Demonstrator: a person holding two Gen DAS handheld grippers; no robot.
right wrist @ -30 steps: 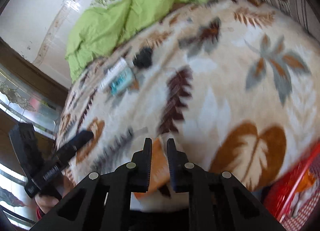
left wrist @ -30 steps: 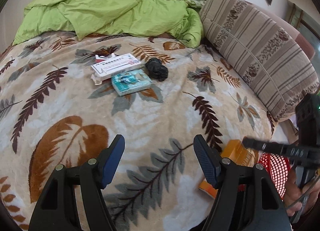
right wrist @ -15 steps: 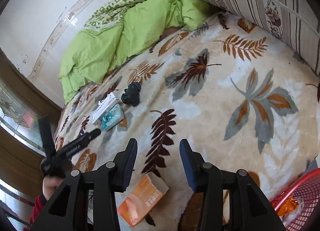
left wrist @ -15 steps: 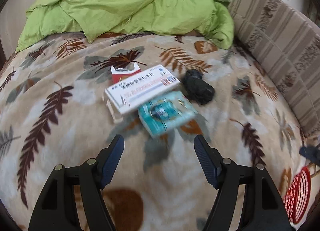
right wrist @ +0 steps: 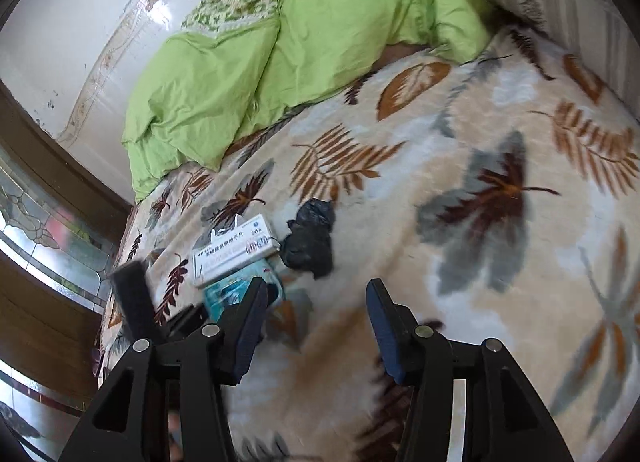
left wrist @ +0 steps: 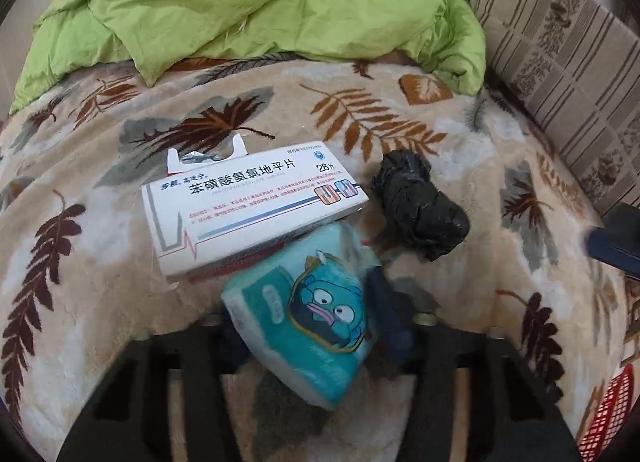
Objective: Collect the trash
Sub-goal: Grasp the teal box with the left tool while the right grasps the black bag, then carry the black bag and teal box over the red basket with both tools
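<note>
With your left gripper (left wrist: 304, 336) fingers closing on the tissue pack (left wrist: 308, 314) and right gripper (right wrist: 316, 322) fingers opening empty, the soft pack could slip from a shallow pinch.

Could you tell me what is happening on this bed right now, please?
A person with a gripper in each hand is clearing trash off a leaf-patterned blanket. The left gripper is closing around a teal tissue pack, which sits between its jaws. A white medicine box and a crumpled black bag lie just beyond it. The right gripper is empty, its jaws opening. A red basket waits at the bed's edge.
</note>
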